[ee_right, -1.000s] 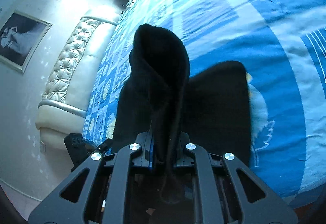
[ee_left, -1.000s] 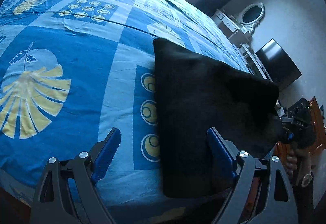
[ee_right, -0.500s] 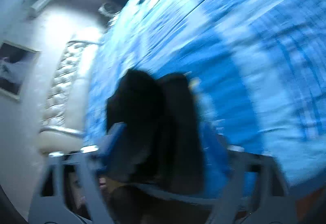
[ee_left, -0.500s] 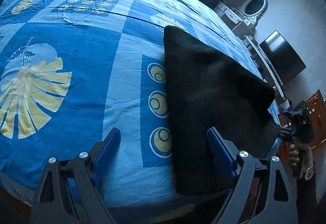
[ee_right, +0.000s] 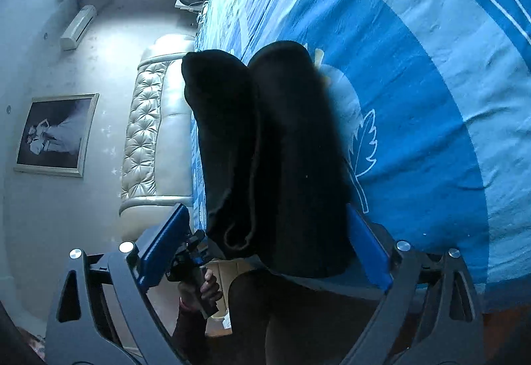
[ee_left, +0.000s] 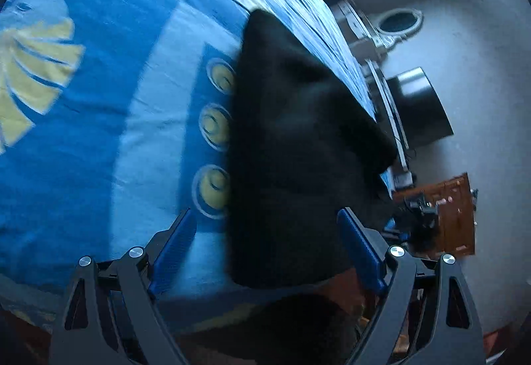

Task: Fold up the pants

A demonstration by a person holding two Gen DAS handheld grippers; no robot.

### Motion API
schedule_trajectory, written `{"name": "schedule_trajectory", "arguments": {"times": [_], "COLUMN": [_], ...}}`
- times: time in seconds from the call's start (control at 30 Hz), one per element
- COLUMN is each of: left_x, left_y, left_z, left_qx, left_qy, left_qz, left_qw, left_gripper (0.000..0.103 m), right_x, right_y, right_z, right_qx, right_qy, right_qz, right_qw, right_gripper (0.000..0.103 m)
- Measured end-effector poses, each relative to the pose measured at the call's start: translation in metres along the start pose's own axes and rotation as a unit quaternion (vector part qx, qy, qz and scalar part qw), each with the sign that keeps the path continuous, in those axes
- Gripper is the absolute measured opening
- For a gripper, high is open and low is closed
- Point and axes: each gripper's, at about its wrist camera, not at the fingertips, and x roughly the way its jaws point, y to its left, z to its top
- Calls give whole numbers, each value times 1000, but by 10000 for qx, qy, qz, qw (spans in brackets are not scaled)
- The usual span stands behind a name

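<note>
The black pants point(ee_left: 298, 149) lie folded in a thick pile on the blue patterned bedspread point(ee_left: 99, 139), close to the bed's near edge. My left gripper point(ee_left: 265, 232) hovers open over the pile's near end, one finger over the sheet and the other at the cloth's right side. In the right wrist view the pants point(ee_right: 282, 149) show as two rolled layers side by side. My right gripper point(ee_right: 265, 242) straddles their end with its jaws opening, and the blue pads stand clear of the cloth. A hand point(ee_right: 205, 292) holds the left gripper beyond them.
A cream tufted headboard point(ee_right: 149, 132) and a framed picture point(ee_right: 56, 132) stand left of the bed. A dark TV point(ee_left: 418, 109), an oval mirror point(ee_left: 398, 23) and a wooden cabinet point(ee_left: 454, 215) line the far wall. The bed's edge runs just under both grippers.
My right gripper went from shut on a raised fold of the pants to wide apart, and the fold dropped onto the pile. The right hand sank and rolled; the left view tilted.
</note>
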Motion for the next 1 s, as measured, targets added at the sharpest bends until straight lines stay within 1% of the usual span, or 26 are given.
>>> {"name": "schedule_trajectory", "arguments": {"times": [0.13,0.23,0.3,0.33,0.37,0.4,0.47,0.5,0.53,0.57,0.63,0.67,0.77,0.83,0.9,0.93,0.97,1.0], "left_x": [7,12,13,13,12,12,11,11,11,12,13,13,12,11,11,10,11,10], "left_y": [-4,-7,-8,-8,-8,-7,-7,-8,-10,-12,-13,-12,-9,-11,-12,-12,-14,-15], "left_z": [-3,-5,-6,-6,-6,-6,-7,-7,-8,-8,-9,-8,-7,-7,-7,-7,-7,-8], "left_qx": [-20,-72,-56,-49,-71,-98,-72,-28,62,150,285,277,271,379,447,452,457,476], "left_qy": [18,167,235,218,187,146,94,90,93,99,108,93,93,81,71,55,51,29], "left_qz": [-126,-298,-331,-328,-350,-379,-395,-369,-282,-136,20,30,46,106,128,118,109,99], "left_qw": [9999,9994,9992,9992,9992,9991,9991,9993,9995,9997,9995,9996,9996,9992,9989,9989,9989,9988], "left_gripper": [85,85,85,85,85,85,85,85,81,72,64,59,50,47,47,49,54,58], "right_x": [8,18,22,23,25,23,18,17,16,15,16,16,16,13,13,10,8,4], "right_y": [7,13,15,15,16,15,8,4,2,1,4,5,2,-3,-8,-12,-15,-15], "right_z": [4,-2,-1,0,1,-1,1,1,1,1,1,2,2,3,5,5,5,7], "right_qx": [-111,-294,-418,-430,-490,-562,-506,-480,-496,-527,-561,-590,-617,-616,-607,-622,-641,-655], "right_qy": [102,301,317,320,348,360,346,363,381,378,388,385,392,419,459,499,552,582], "right_qz": [-85,-297,-445,-486,-586,-682,-678,-648,-619,-616,-610,-618,-561,-453,-298,-234,-129,-40], "right_qw": [9998,9987,9976,9974,9965,9954,9958,9961,9961,9960,9958,9956,9957,9962,9967,9965,9963,9961], "right_gripper": [93,93,93,87,75,69,51,48,45,42,39,38,35,35,37,41,47,50]}}
